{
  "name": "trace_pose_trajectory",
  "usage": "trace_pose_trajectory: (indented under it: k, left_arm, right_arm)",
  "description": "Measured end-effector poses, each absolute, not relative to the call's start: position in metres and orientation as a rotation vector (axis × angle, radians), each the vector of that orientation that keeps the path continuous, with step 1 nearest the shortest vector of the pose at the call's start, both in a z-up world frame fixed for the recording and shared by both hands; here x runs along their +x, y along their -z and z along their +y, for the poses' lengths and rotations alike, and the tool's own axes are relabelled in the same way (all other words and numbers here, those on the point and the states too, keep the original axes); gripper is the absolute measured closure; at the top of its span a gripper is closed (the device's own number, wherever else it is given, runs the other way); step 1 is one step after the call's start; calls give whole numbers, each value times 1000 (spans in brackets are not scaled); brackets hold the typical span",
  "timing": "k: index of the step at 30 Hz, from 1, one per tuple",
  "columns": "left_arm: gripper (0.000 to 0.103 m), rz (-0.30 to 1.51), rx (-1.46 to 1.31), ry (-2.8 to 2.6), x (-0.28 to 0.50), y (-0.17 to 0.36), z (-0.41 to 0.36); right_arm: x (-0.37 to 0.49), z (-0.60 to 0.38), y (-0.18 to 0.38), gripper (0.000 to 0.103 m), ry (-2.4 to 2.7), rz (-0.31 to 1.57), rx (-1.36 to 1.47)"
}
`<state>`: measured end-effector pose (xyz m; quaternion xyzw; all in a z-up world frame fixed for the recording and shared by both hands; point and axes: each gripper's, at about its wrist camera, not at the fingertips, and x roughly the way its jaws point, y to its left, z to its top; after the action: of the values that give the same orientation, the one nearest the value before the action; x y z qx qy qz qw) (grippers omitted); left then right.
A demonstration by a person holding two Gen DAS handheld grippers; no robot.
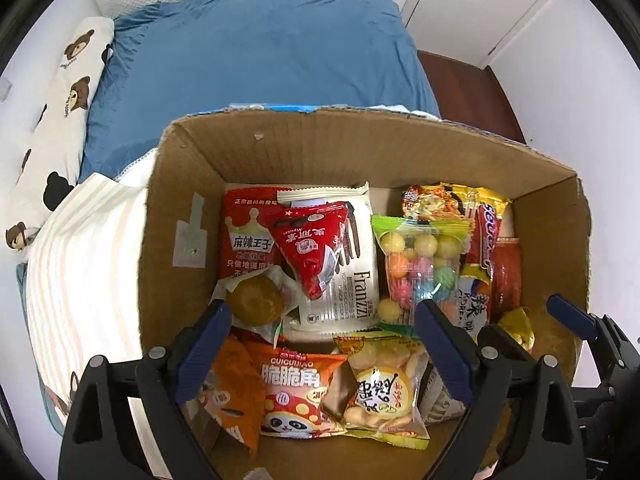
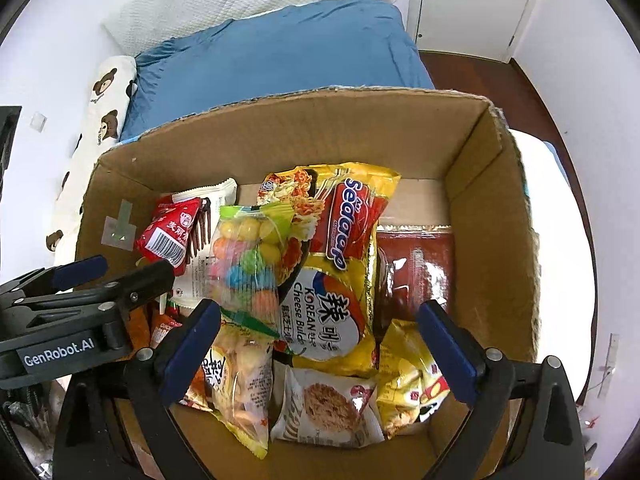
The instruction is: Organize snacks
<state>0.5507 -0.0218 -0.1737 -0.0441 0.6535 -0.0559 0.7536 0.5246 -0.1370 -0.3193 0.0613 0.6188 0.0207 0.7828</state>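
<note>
the snacks lie packed in an open cardboard box (image 1: 188, 184) on a bed with a blue quilt (image 1: 260, 48). from the left: only the left wrist view shows the box's left end whole, with a red spicy-strip pack (image 1: 248, 240), a round cake in clear wrap (image 1: 256, 300) and an orange panda bag (image 1: 296, 392) under the left gripper (image 1: 320, 344). its jaws stand wide open, holding nothing. a bag of coloured candy balls (image 1: 416, 264) shows in both views. only the right wrist view shows the yellow noodle pack (image 2: 340, 264), a dark red sachet (image 2: 416, 272) and bare box floor along the far right wall. the right gripper (image 2: 320, 344) hangs above these, jaws wide apart and empty. the box walls rise around all the packs.
</note>
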Motion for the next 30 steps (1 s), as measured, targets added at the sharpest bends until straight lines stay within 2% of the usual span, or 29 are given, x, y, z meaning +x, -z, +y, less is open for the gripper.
trace_pose_trajectory:
  k: [9,18,30]
  left_arm:
    - [9,1287,-108,118,508,128,-15]
    - [9,1110,-51,94,431,71,-11]
    - [9,1001,-49,85,324,30,-9]
  right_arm:
    - [482,-146,276,2,-37,1210,118]
    - [410,-150,225,2,-52,1087,113]
    - [299,-157,171,1,-91,979,140]
